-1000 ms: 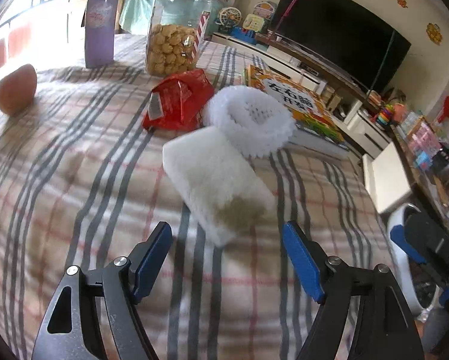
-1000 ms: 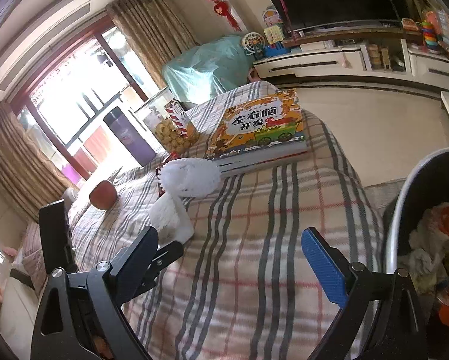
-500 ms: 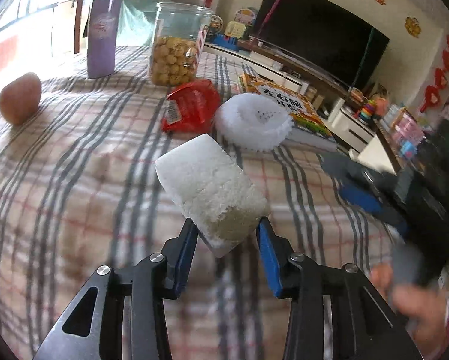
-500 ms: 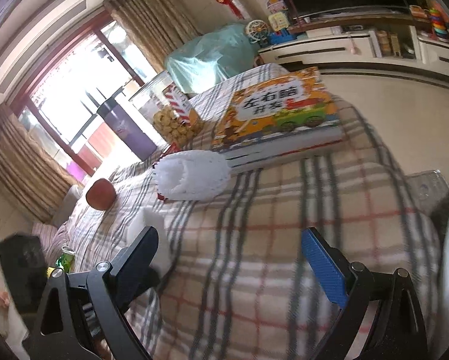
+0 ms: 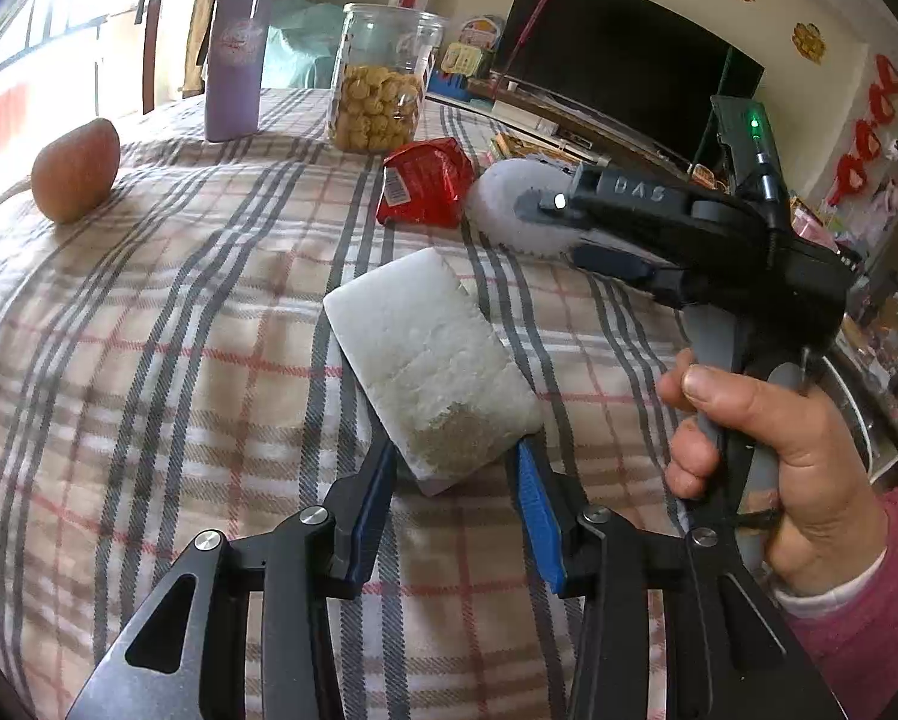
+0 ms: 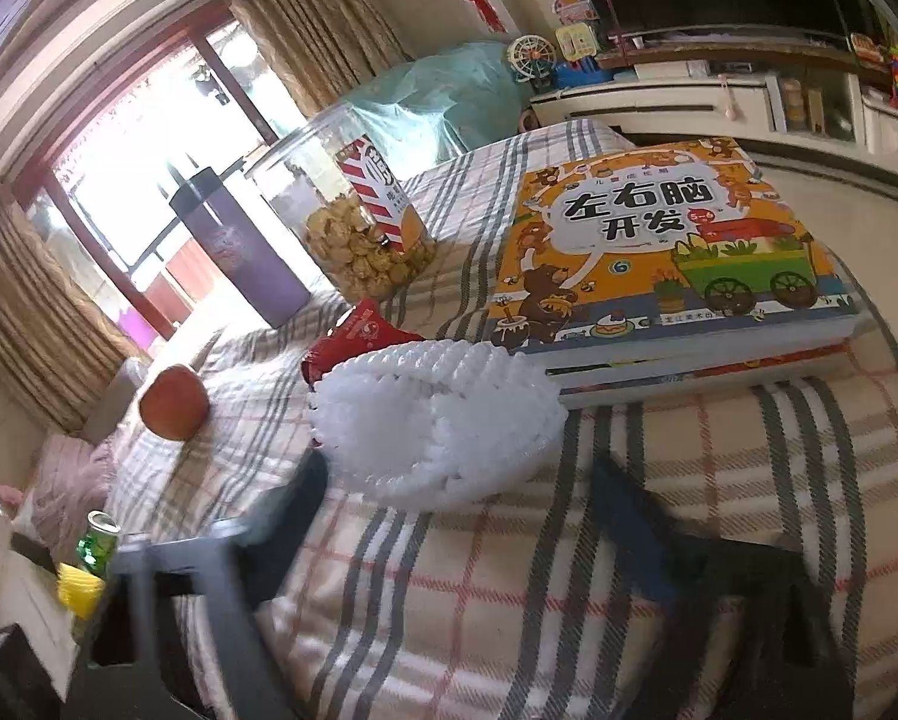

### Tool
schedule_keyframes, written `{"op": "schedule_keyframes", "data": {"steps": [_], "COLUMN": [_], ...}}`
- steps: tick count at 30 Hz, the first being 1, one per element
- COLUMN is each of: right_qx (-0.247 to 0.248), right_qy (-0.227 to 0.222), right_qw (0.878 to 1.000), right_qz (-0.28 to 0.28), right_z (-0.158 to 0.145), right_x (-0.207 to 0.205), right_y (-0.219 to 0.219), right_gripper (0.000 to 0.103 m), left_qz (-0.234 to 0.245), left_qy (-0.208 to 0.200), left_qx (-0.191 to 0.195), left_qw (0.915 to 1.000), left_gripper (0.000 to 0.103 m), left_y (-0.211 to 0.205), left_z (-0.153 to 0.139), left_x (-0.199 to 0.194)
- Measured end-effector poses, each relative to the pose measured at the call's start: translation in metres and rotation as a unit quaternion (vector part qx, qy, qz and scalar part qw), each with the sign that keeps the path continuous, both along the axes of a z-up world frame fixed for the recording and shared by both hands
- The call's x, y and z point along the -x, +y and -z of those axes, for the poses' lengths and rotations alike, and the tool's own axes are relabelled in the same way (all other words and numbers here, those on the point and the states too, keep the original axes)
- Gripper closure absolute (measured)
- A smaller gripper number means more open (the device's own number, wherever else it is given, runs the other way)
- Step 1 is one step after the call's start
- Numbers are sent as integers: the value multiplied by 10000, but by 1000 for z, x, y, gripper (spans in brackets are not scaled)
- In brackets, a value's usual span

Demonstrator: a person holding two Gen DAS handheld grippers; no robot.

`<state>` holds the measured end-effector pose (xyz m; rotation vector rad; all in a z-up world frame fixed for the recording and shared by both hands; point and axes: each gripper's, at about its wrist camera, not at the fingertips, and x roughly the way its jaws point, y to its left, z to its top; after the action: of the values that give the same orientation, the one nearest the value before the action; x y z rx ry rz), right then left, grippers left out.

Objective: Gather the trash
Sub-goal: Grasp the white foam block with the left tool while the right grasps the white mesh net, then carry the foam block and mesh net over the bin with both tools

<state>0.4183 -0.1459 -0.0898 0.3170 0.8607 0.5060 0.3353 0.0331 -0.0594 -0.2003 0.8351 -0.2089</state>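
Observation:
A white foam block lies on the plaid cloth. My left gripper has its blue pads pressed on the block's near end, and the jaws are opening slightly. A white foam net sleeve sits beside a crumpled red wrapper. My right gripper, blurred, reaches around the sleeve's near side. Its jaws are closing with the sleeve between the tips, and the right pad stands apart from it. In the left wrist view the right gripper, held by a hand, reaches over the sleeve next to the wrapper.
A jar of biscuits, a purple bottle and a reddish fruit stand further back on the cloth. A picture book lies just behind the sleeve. A green can stands low at the left.
My left gripper closed on the foam block's near end. My right gripper swung away from the bin towards the foam net sleeve, and its jaws narrowed.

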Motion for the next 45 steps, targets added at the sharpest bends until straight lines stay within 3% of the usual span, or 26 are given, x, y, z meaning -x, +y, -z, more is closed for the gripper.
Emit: {"op": "schedule_keyframes", "data": {"steps": [1,3,4,9,14,16,18,21,24,25,26,27,28,37,39,40,42,45], "right_qx": [29,75,99,-36,-101,-105,-146,-182,-128,-128,-126,-121,-137,-119,42,74,160,164], "right_qy": [-3,-73,-107,-181,-137,-117,-65,72,143,143,127,91,48,-107,-105,-70,3,-68], "right_qw": [10000,9999,9999,9997,9998,9999,9998,9997,9997,9997,9997,9997,9996,9997,9998,9998,9997,9996], "right_qz": [-17,-57,-86,-149,-64,33,108,133,143,145,163,204,236,177,191,174,184,215], "right_z": [-1,-4,-7,-14,-15,-14,-10,-5,-5,-6,-7,-9,-11,-15,-13,-11,-8,-12], "right_x": [3,11,17,52,96,112,123,133,137,138,139,141,142,129,124,123,126,137], "right_y": [-1,-4,-7,-33,-68,-79,-89,-97,-100,-101,-102,-103,-104,-79,-72,-71,-71,-78], "right_gripper": [64,83,85,87,87,87,87,87,75,57,47,29,22,23,30,47,66,77], "left_qz": [-14,-87,-160,-287,-399,-439,-448,-668,-602,-563,-524,-509,-496,-281,-208,-172,-54,96], "left_qy": [-11,-29,-34,-97,-111,-74,-30,26,75,50,16,-23,-46,-98,-121,-138,-182,-232], "left_qx": [0,27,25,40,-128,-80,-22,-364,-315,-312,-328,-372,-379,-165,-147,-142,-134,-152], "left_qw": [10000,10000,9999,9995,9991,9990,9990,9971,9977,9979,9981,9980,9980,9994,9996,9997,9997,9996], "left_gripper": [59,51,48,38,37,30,30,32,49,55,56,57,58,59,59,59,59,59], "left_y": [0,1,3,5,-1,-6,-11,-20,-24,-25,-26,-27,-28,-24,-26,-27,-31,-39], "left_z": [0,-1,-1,-4,-7,-8,-8,-5,-3,-3,-4,-5,-6,-12,-16,-18,-23,-29], "left_x": [2,5,6,11,13,11,5,-4,-10,-10,-8,-6,-4,21,29,32,39,46]}}
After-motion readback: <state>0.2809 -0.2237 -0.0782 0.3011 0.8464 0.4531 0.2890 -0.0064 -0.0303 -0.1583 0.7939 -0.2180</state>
